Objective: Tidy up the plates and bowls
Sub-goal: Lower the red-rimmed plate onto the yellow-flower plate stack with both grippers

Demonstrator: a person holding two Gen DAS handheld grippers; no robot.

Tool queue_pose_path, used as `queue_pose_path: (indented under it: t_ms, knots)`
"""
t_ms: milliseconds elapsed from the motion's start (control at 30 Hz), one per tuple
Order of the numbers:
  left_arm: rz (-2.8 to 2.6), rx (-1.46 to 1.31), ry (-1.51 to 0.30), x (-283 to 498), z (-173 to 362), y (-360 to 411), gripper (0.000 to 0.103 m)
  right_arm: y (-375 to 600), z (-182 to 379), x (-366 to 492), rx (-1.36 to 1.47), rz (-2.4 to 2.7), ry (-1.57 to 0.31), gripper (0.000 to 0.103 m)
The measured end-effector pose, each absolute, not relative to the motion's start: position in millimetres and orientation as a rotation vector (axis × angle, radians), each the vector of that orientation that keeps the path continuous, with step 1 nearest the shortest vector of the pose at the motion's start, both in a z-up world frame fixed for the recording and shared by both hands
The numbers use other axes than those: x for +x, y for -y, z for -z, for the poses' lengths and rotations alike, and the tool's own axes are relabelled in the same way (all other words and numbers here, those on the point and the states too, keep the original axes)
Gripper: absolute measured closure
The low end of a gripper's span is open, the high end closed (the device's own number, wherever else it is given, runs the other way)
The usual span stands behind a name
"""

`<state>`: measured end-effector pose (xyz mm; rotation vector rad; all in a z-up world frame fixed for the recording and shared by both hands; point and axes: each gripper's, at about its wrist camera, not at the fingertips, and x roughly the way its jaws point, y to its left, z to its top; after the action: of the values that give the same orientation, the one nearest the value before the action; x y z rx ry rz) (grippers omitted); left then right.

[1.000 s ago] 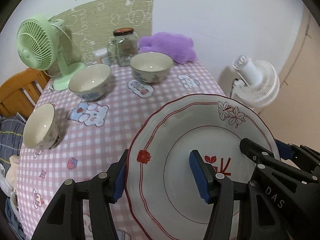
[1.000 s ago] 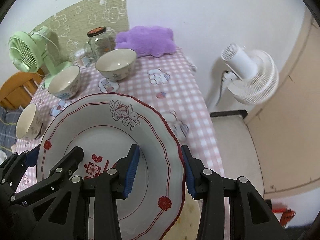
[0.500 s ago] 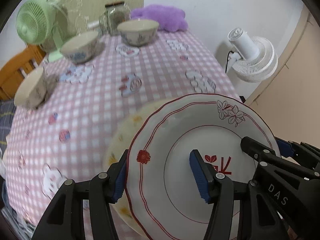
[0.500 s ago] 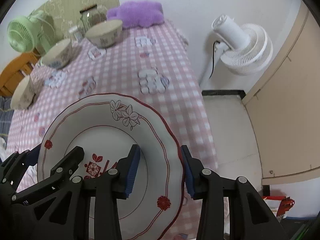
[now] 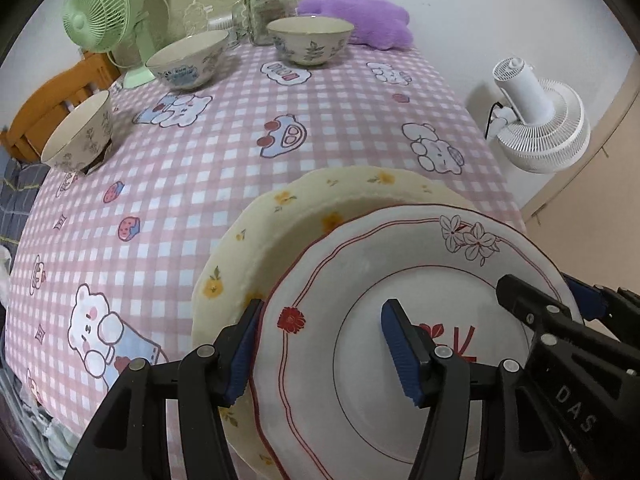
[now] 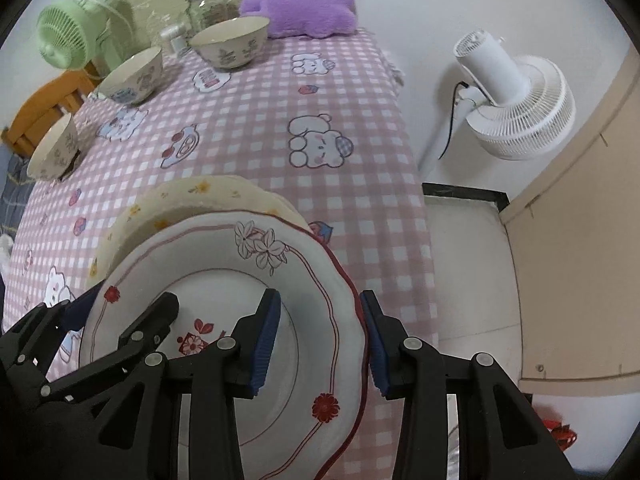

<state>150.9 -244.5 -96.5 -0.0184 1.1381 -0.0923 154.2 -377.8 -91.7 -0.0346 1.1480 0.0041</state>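
Note:
A white plate [image 5: 400,264] with a red rim and flower prints hangs tilted just over a pale yellow floral plate [image 5: 280,232] on the pink checked tablecloth. My left gripper [image 5: 322,344] clasps its left rim, one pad under the edge and one on the inner face; its jaws are opening slightly. My right gripper [image 6: 320,340] is shut on the right rim of the white plate [image 6: 224,260], above the yellow plate [image 6: 180,204]. Three patterned bowls [image 5: 310,44] [image 5: 186,62] [image 5: 78,136] stand apart at the far and left sides.
At the far end stand a green fan [image 5: 100,16], a glass jar [image 5: 266,10] and a purple plush [image 5: 360,20]. A white floor fan [image 6: 516,108] stands beyond the table's right edge. A wooden chair [image 5: 52,100] is at the left.
Both grippers have sunk toward the table with the white plate. The yellow plate has come into view right beneath it. The bowls have not moved.

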Motion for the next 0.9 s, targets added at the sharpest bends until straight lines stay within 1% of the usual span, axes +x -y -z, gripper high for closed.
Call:
queue_pose_path:
  t_ms: [267, 333, 700, 900]
  knots:
    - [0.089, -0.022, -1.134, 150.0, 96.4, 245.9, 0.042, 388.3, 85.0, 150.9, -0.014, -0.041, -1.154, 0.060]
    - [0.087, -0.022, -1.134, 150.1, 96.2, 245.8, 0.042, 390.8, 82.9, 148.7, -0.011, -0.056, -1.154, 0.077]
    - [0.034, -0.002, -1.120, 150.0, 84.9, 238.3, 0.043, 383.7, 81.5, 157.8, 0.003, -0.085, -1.143, 0.076]
    - [-0.012, -0.010, -1.126, 156.8, 89.1, 228.8, 0.043, 370.0, 86.7, 169.5, -0.012, -0.117, -1.142, 0.075]
